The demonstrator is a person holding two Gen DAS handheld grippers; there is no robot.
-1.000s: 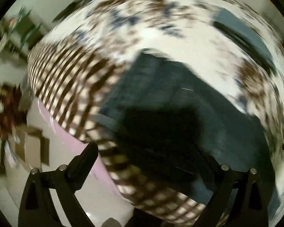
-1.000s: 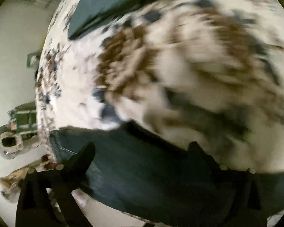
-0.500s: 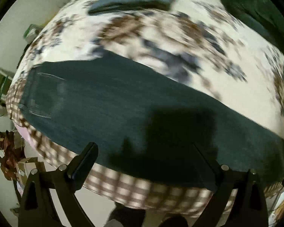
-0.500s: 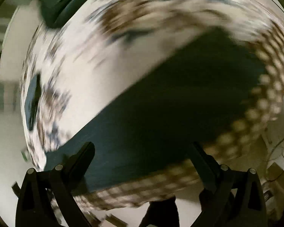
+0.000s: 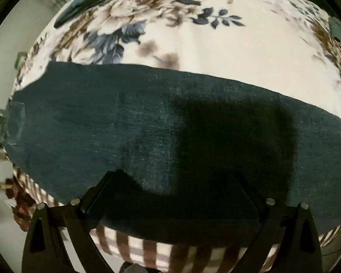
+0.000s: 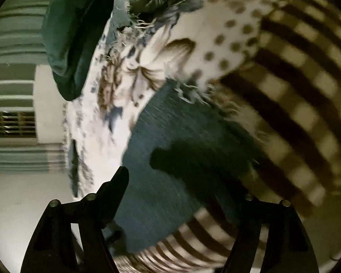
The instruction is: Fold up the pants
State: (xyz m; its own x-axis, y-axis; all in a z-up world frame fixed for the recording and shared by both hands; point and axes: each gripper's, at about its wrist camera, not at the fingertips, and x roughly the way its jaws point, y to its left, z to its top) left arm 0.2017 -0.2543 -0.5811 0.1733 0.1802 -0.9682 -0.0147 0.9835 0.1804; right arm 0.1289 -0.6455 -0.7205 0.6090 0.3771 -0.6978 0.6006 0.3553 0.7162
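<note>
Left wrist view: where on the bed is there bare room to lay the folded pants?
Free: the floral cream bedspread beyond the flat dark blue denim pants. Crowded: the near checked edge, and another blue garment at far left.

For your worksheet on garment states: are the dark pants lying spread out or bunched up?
Spread out: the pants lie as one long flat band across the floral blanket. Whether they are already folded lengthwise, cannot tell.
</note>
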